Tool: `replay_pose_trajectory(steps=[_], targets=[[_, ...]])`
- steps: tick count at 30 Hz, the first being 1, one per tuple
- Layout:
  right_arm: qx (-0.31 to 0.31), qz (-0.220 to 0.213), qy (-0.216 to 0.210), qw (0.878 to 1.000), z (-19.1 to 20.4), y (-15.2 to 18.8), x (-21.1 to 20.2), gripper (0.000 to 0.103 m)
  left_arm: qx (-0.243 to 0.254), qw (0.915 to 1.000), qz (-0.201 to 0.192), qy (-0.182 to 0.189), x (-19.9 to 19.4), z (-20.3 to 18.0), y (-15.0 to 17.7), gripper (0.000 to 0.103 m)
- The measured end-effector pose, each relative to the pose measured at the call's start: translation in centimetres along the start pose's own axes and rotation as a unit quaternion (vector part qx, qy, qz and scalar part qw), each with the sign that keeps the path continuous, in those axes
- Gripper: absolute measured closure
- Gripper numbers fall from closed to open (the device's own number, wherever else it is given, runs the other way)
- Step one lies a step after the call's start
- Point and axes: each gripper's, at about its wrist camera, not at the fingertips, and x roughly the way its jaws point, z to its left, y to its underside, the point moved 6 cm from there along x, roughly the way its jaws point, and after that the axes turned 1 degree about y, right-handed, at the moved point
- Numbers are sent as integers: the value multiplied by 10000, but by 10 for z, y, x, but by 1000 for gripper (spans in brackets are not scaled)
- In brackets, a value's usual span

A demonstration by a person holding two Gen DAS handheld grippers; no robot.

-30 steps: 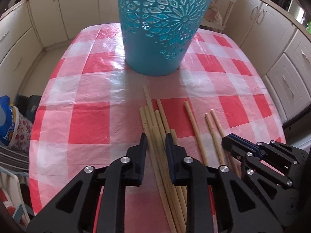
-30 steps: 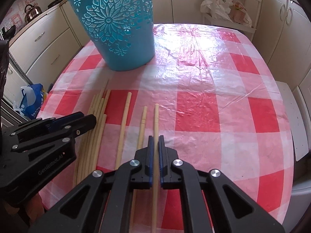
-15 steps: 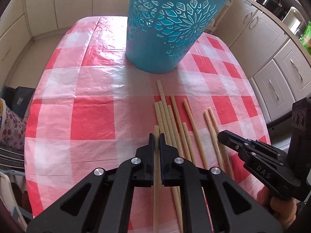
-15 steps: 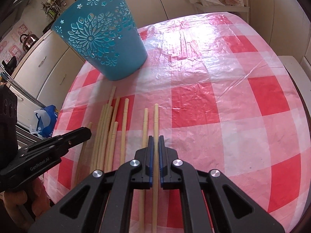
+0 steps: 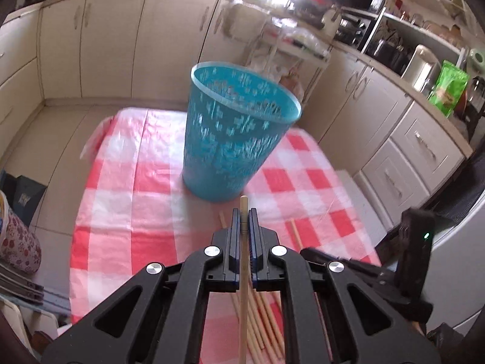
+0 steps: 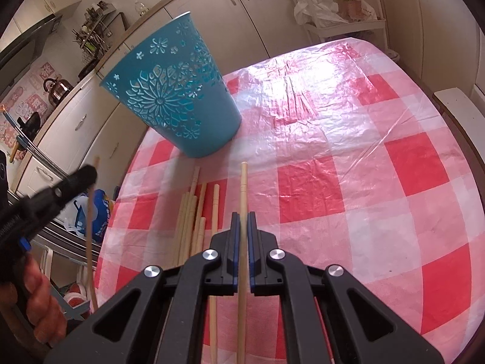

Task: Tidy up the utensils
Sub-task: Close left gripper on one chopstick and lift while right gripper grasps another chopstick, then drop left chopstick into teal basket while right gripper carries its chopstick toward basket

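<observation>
Left gripper (image 5: 244, 217) is clamping one chopstick (image 5: 243, 261) between nearly closed jaws, lifted off the table, tip poking just past the fingertips and pointing at the blue basket (image 5: 233, 139). Right gripper (image 6: 242, 221) is pinching a second chopstick (image 6: 242, 200) the same way, jaws almost together, stick running forward over the checkered tablecloth (image 6: 348, 182). Basket is standing upright toward the far left part of the tabletop. Loose chopsticks (image 6: 194, 215) are lying side by side near the front left edge, between the basket and the grippers.
</observation>
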Motion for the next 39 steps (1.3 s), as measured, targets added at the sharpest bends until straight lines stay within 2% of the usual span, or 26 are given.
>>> replay_pose_trajectory(steps=[4,9,15,20,23,26,33,39], targets=[[37,-229,-110,9997,4,-5,-8,97,4,9950,-987,173,-33,-9,-53,98],[10,-378,-153,9992,9,-8,-11,97,-49,9798,-1990,198,-57,-14,-123,98],[53,-405,-249,9989,12,-10,-12,97,-144,9642,-2647,27,-51,-16,-190,98],[137,-351,-343,9987,12,-9,-10,97,-379,9524,-3020,-167,-34,-8,-217,98],[169,-342,-373,9986,12,-9,-10,97,-425,9485,-3122,-317,-20,-2,-220,98],[211,-328,-394,9985,11,-9,-9,97,-420,9488,-3099,-448,-4,3,-216,98],[260,-336,-404,9983,9,-9,-10,97,-225,9578,-2784,-677,30,8,-188,98],[290,-371,-367,9982,6,-10,-11,97,39,9665,-2414,-876,43,8,-163,98]])
